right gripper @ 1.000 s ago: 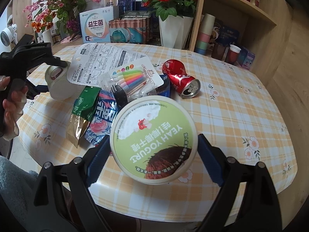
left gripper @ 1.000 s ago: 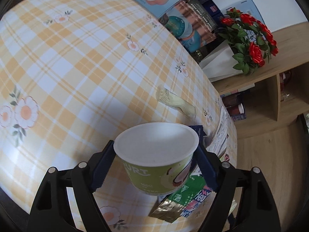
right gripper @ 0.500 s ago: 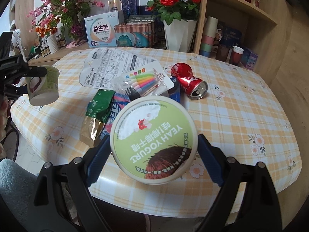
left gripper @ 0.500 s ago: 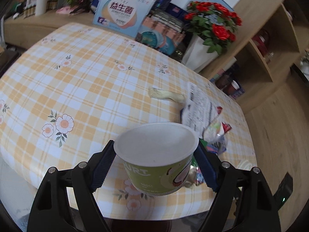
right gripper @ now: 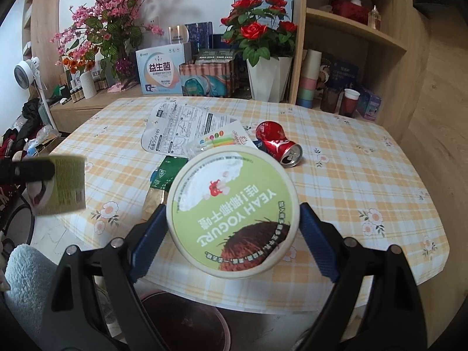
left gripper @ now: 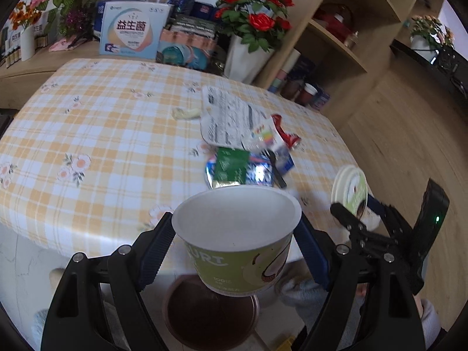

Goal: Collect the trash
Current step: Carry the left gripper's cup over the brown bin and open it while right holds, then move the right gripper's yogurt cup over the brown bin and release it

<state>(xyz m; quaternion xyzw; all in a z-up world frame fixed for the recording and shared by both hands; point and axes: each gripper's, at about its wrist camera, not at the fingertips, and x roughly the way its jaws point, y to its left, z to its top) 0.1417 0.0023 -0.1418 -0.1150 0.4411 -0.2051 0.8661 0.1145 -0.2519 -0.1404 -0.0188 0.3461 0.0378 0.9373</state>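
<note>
Jaws clamped on yogurt cup (left gripper: 237, 234) and lid (right gripper: 232, 213), both grippers have swung off the table (left gripper: 96, 134) above the brown bin (left gripper: 210, 316), ready to drop.

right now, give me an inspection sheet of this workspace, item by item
surface: table under an orange-and-white checked floral cloth, cluttered mid-table.
job's things: green paper yogurt cup, open and empty, held above a dark round bin on the floor; green-and-white round yogurt lid; crushed red soda can lying on its side.
clutter: white printed instruction sheet, clear pack of coloured pens, green foil wrapper.
grippers: left tool shut on the cup; right tool shut on the lid.
cables: nothing seen.
surroundings: red roses in a white vase, wooden shelf unit, white fan.
</note>
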